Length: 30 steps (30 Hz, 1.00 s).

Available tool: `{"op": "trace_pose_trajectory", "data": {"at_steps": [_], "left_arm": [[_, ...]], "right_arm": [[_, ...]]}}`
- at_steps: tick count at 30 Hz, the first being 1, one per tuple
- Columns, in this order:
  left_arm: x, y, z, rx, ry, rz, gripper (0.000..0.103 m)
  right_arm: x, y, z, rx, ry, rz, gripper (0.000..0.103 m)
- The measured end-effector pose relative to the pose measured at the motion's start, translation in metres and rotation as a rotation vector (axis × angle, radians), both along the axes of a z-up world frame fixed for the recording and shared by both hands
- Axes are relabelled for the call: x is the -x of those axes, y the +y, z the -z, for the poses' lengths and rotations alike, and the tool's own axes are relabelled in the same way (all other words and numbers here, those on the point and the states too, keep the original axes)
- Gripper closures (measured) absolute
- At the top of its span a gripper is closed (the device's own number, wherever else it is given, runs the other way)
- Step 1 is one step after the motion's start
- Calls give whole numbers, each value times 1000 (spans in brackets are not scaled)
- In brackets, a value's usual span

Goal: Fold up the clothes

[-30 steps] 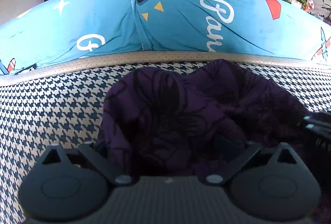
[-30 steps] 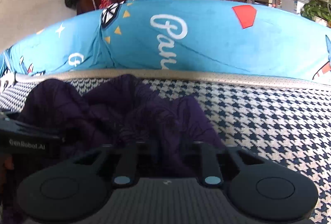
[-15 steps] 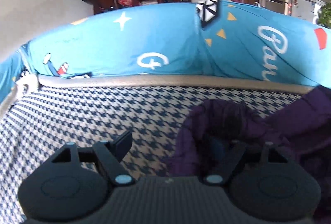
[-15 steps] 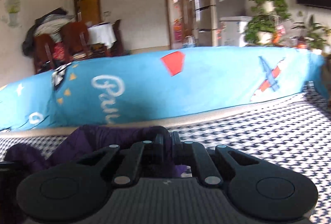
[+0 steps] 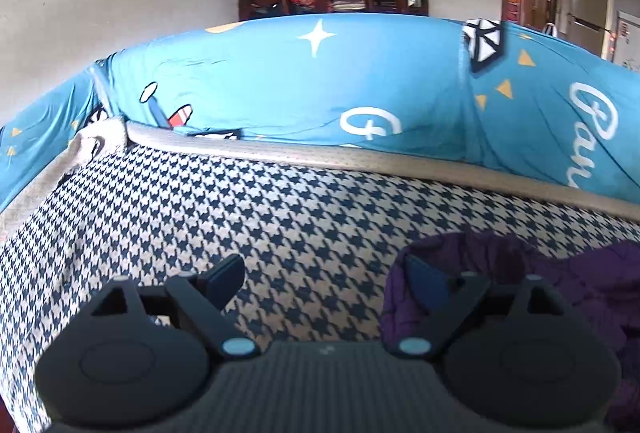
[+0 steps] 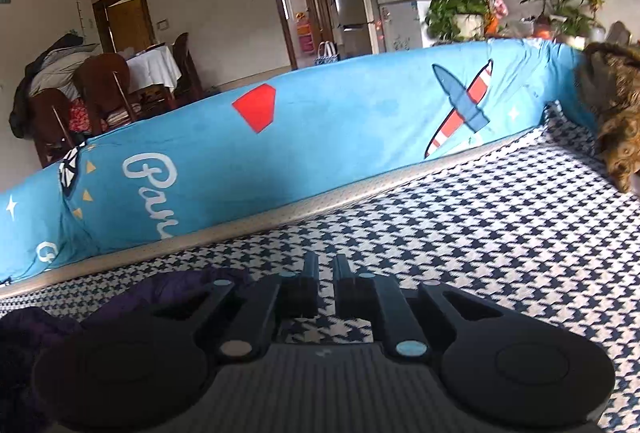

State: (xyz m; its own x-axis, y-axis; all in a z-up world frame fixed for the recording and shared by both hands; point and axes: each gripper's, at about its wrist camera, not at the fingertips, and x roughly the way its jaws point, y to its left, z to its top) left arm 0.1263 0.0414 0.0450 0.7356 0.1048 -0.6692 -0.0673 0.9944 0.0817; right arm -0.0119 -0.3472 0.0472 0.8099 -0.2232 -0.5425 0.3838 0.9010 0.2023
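The left gripper (image 5: 324,279) has its two fingers wide apart now, with only the checked seat between them. A moment ago they sat deep in the purple cloth. Now the cloth just touches the right finger. The right gripper (image 6: 326,285) has changed too. A moment ago purple cloth was bunched around its fingers. Now the fingers are close together with a thin gap, and nothing is between them, only the check pattern shows through. It has also swung away to the right.

So both grippers have let go and pulled back from the cloth. I think one bit of the folding has just ended, or the person is about to take a new grip. I cannot tell which.

The purple garment (image 5: 560,297) lies on the checked sofa seat (image 5: 280,217), low and to the right of the left gripper. In the right view the garment (image 6: 168,289) is low on the left. It is dark purple, soft and puffy, with lumps and creases. It looks bunched up, not flat and neat. Most of it is cut off at the edge.

Farther back is the blue sofa back (image 5: 320,93) with stars and planes. A brown furry thing (image 6: 616,121) sits far right.
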Motion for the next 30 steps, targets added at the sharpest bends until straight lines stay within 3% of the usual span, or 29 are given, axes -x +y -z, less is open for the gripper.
{"op": "trace_pose_trajectory", "data": {"at_steps": [2,4,7,12,18,20,24,27,30], "left_arm": [[0,6,-1,54,4,6,14],[3,-1,-3,89,-2,73,14],[8,-12,-5,140,-11,175,1],[11,-35,4,184,30,309,0],[5,-49,30,178,133,333,0],[5,-50,35,173,150,328,0],[6,-52,42,157,169,321,0],[11,-54,40,131,149,330,4],[13,-54,38,116,138,323,17]], "right_arm": [[-4,0,5,-58,1,-42,70],[-8,3,10,-101,5,-84,53],[-18,11,20,-133,42,-132,38],[-34,27,42,-136,117,-181,35],[-44,45,59,-101,168,-218,36],[-46,46,62,-107,173,-204,43],[-49,46,67,-130,188,-174,82],[-47,43,62,-132,156,-153,85],[-40,40,49,-109,93,-112,87]]}}
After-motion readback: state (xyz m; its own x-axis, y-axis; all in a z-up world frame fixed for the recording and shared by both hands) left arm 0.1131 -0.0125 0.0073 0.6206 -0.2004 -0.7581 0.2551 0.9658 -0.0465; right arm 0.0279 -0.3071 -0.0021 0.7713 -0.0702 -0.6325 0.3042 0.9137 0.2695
